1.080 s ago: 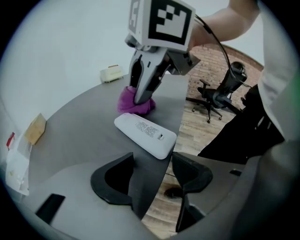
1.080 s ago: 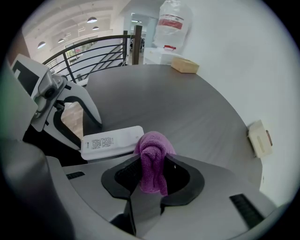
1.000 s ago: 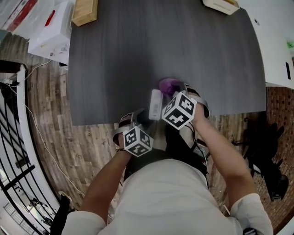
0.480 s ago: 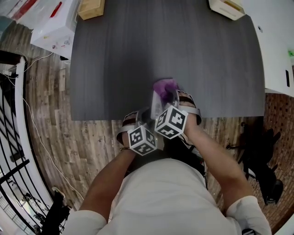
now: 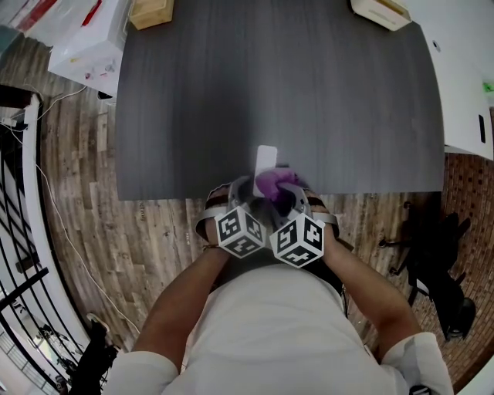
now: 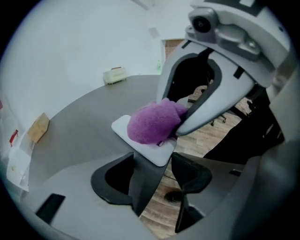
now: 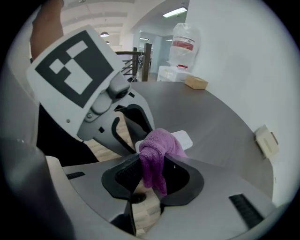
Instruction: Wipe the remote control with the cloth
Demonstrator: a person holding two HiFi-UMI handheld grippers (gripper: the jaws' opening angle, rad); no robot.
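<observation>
**Remote Being Held at the Table's Near Edge While the Cloth Is Being Pressed on It**

The white remote control (image 5: 265, 160) is being held lengthwise at the near edge of the dark grey table (image 5: 231, 92), with its far end pointing away from the person. Its near end is being gripped by the left gripper (image 6: 154, 157). The jaws are being kept fairly wide, one against each long side of the remote, and wooden floor (image 6: 157, 211) is being shown below them. Whether the remote's body is being rested on the tabletop or raised slightly off it cannot be told.

The purple cloth (image 5: 272, 183) is being clamped by the right gripper (image 7: 152, 164). The jaws are being kept narrow, with a fold of the cloth pinched between them and a loose end hanging down below the pads. The bunched part of the cloth is being pressed on the top face of the remote, on its near half, while the far half is being left uncovered.

The two grippers are being held just beside each other, their marker cubes almost touching in the head view.

A wooden block (image 5: 150, 11) and a cream-coloured box (image 5: 378, 11) are being shown at the table's far corners, well apart from the remote.
</observation>
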